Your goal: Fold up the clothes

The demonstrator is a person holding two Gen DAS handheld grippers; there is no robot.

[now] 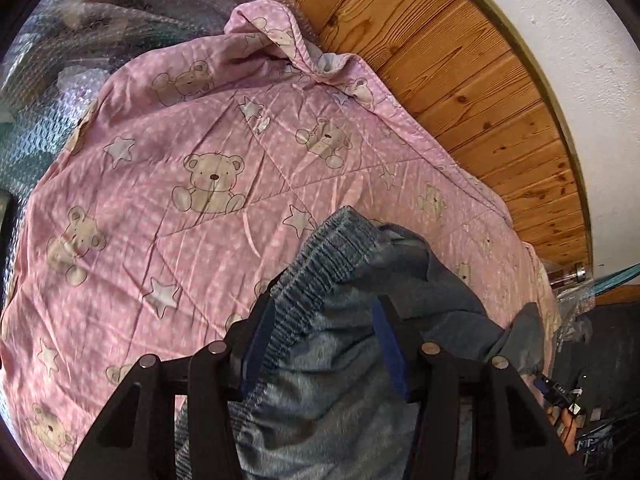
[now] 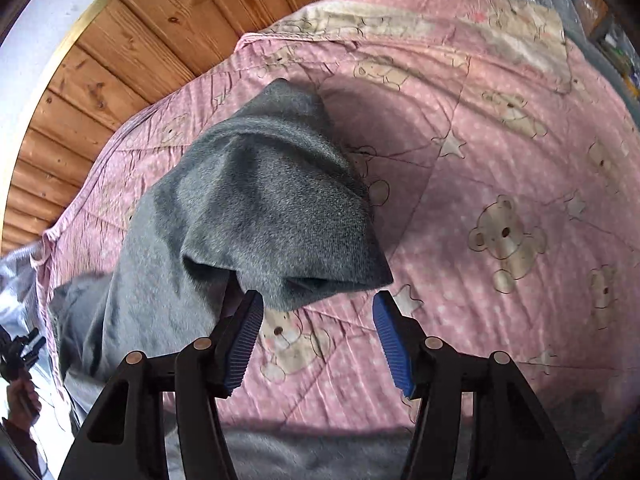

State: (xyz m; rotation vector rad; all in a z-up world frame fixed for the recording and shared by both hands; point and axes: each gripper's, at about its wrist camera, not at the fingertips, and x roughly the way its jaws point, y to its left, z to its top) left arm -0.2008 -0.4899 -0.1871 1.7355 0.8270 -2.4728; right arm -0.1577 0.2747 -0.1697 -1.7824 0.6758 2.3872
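Observation:
Grey sweatpants (image 1: 332,360) lie on a pink quilt (image 1: 192,240), their ribbed elastic waistband (image 1: 320,264) running up along my left finger. My left gripper (image 1: 323,304) has its jaws wide apart, and the cloth fills the gap between the blue pads (image 1: 386,344) without being pinched. In the right wrist view another part of the grey garment (image 2: 264,200) stands up in a bunched fold just ahead of my left fingertip. My right gripper (image 2: 318,300) is open, with only the quilt (image 2: 500,160) showing between its pads (image 2: 390,344).
The quilt, printed with teddy bears and stars, covers a bed against a wood-panelled wall (image 1: 480,92) and white plaster (image 1: 580,40). Bubble wrap (image 1: 60,80) lies beyond the quilt's far edge. A person's hand (image 2: 20,396) holding a device shows at the left edge.

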